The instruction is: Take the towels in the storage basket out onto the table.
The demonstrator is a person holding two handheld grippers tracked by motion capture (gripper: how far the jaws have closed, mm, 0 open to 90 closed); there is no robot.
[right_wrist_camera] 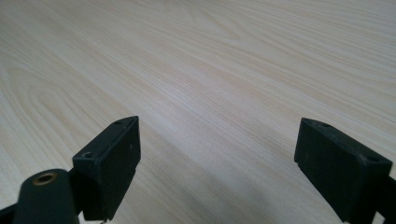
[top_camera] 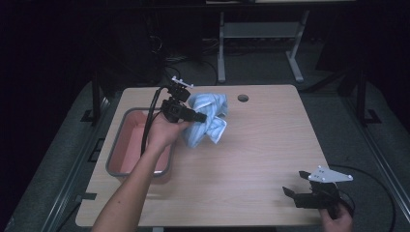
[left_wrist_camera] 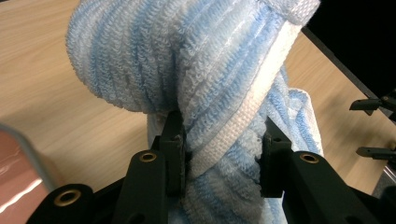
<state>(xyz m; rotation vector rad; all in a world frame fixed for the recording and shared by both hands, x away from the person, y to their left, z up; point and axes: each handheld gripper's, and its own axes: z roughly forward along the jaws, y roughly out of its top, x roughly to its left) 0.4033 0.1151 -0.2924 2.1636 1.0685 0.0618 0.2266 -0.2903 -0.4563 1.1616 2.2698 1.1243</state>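
Holding the blue-and-white striped towel [top_camera: 207, 119] in your left tool [top_camera: 199, 117], you have it bunched and lifted beside the pink tub [top_camera: 126, 137]; the jaws are closed tight on a thick fold of the cloth, with the white hem band squeezed between them. The towel hangs just to the right of the tub, past its right wall, and part of the bundle seems to touch the worktop [top_camera: 251, 145]; so the relation that matters, in my judgement, is this: the tub lies to the left of the towel, on the side of your left forearm, and the move there is a short one. The bundle is longer from far to near than it is wide, roughly along the long side of the tub. Your right tool [top_camera: 296, 186] rests well away from the tub, at the near right corner of the worktop, jaws wide apart with nothing between them; the left hand is clearly the nearer one.

The left gripper view gives you the grip itself, the towel [left_wrist_camera: 187, 84] pinched between the pads [left_wrist_camera: 173, 154], and a corner of the tub [left_wrist_camera: 18, 172]; the high view gives the whole layout; the right gripper view gives bare worktop [right_wrist_camera: 196, 70] between open jaws.
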